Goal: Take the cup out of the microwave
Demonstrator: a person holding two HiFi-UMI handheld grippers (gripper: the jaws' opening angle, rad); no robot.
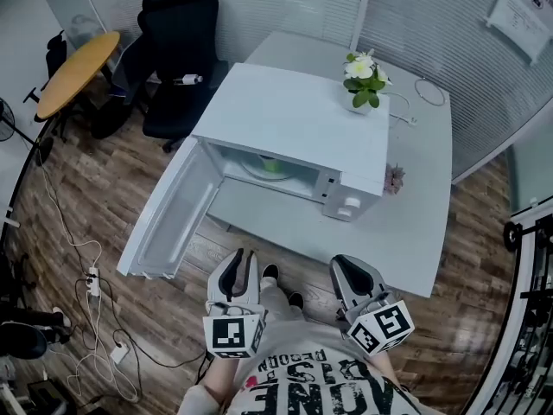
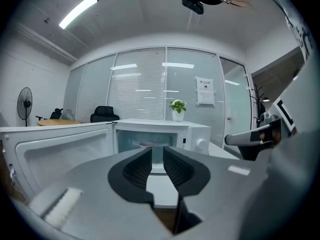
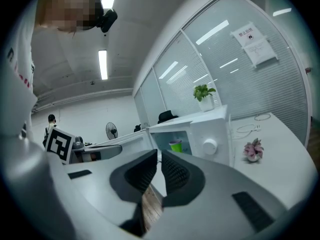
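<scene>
Green cup (image 1: 273, 164) sits inside the microwave (image 1: 294, 119), door (image 1: 168, 219) swung wide, up on the white worktop (image 1: 415, 223). Left claw (image 1: 243, 258) narrow and empty; right claw (image 1: 352, 266) a mere slit, empty, both well short.

One microwave (image 1: 294, 119), one green cup (image 1: 273, 165), one white bench (image 1: 423, 197). Two potted plants: a white-flowered plant (image 1: 363, 80) upper right, a pink plant (image 1: 395, 180) right of centre. One black chair (image 1: 177, 50), one yellow round table (image 1: 78, 72).
</scene>
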